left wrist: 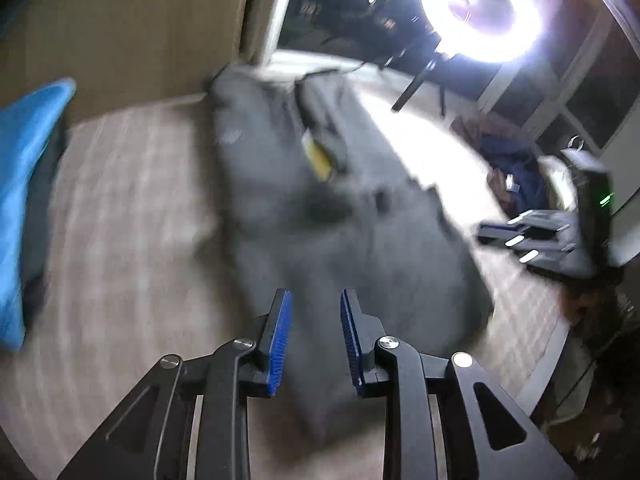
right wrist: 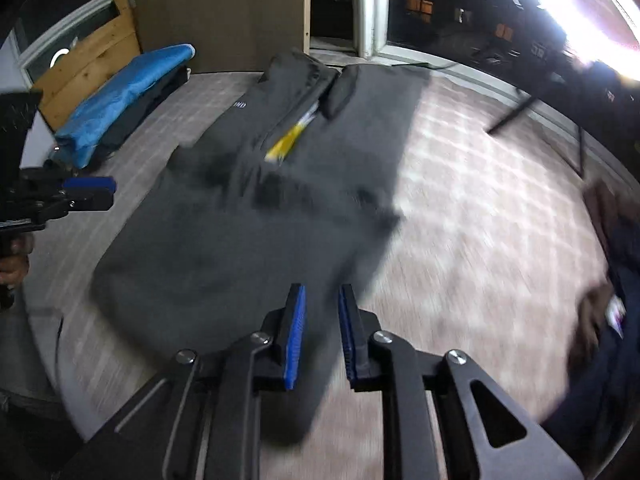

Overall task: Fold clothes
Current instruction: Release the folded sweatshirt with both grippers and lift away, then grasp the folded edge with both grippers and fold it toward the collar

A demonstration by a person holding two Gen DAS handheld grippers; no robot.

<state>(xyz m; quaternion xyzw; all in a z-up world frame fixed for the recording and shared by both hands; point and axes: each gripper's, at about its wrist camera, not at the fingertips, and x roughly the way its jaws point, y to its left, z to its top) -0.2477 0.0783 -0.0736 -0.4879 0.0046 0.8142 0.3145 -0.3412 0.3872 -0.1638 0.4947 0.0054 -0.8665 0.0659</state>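
Left gripper: the two blue-padded fingers stand a narrow gap apart with nothing between them. They hang over the near end of the dark grey fabric garment.

Right gripper: its blue-padded fingers are likewise slightly parted and hold nothing. They hang over the near right edge of the same garment.

The garment lies spread flat on a pale carpeted floor with a faint check pattern. A yellow tag shows at its neck opening at the far end, and small pale lettering sits left of the neck; the letters are too blurred to read.

Room: a brown flat panel stands behind the garment, beside a dark doorway with white trim. A bright ring light glares at upper right.

View differences:
- The left wrist view shows the full ring of the light on its dark stand, with the right gripper at the right edge.
- The right wrist view shows a pale wooden board and the left gripper at the left edge.
- Both views show a folded bright blue cloth on dark folded items, left of the garment.

Count: two grippers, one grey garment, one blue cloth, one ring light.
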